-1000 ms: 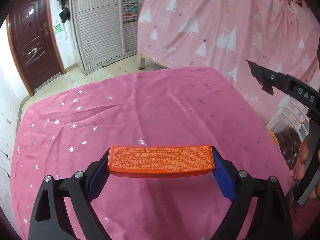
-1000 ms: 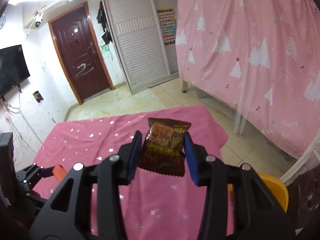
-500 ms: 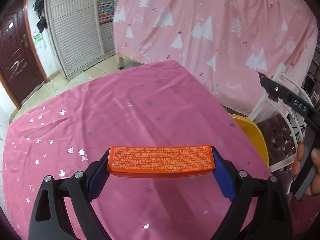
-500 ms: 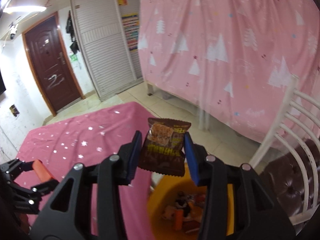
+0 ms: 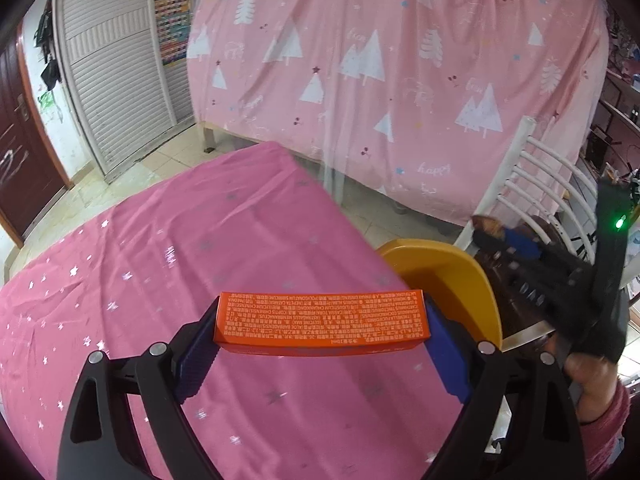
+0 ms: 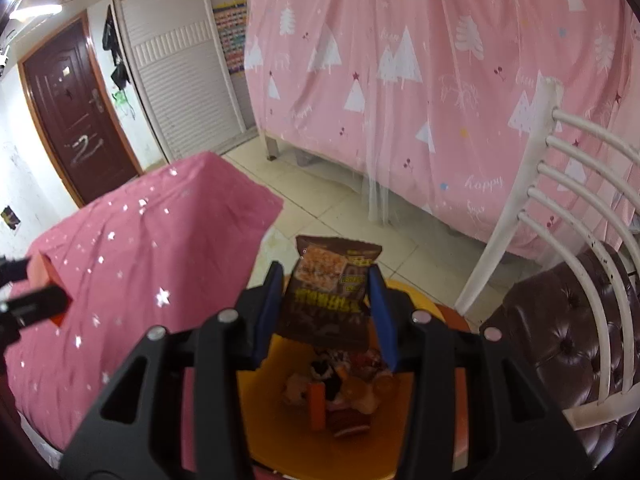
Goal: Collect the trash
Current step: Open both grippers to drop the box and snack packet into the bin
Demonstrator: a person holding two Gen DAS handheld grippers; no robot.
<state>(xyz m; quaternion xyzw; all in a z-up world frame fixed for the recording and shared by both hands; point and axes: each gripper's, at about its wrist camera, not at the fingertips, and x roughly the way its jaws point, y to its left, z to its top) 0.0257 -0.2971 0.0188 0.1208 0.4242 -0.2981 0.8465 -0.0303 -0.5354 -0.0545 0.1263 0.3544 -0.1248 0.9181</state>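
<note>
My left gripper (image 5: 320, 326) is shut on a long orange box (image 5: 322, 320), held crosswise above the pink star-print table (image 5: 200, 248) near its right edge. My right gripper (image 6: 326, 300) is shut on a brown snack packet (image 6: 328, 288), which hangs above the yellow bin (image 6: 272, 416); several wrappers lie in the bin's bottom. In the left wrist view the bin (image 5: 448, 276) stands just past the table's edge, and the right gripper (image 5: 516, 252) hovers over it. In the right wrist view the orange box (image 6: 48, 280) shows at the far left.
A white chair (image 6: 560, 216) with a dark tufted seat (image 6: 560, 340) stands right of the bin. Behind it hangs a pink tree-print curtain (image 5: 400, 60) over a bed frame. Tiled floor (image 6: 320, 200), a white shutter cabinet (image 6: 176, 72) and a brown door (image 6: 76, 108) lie beyond.
Both grippers have swung right with their loads. The right one came off the table and now hangs over the yellow bin; the left one neared the table's right edge.
</note>
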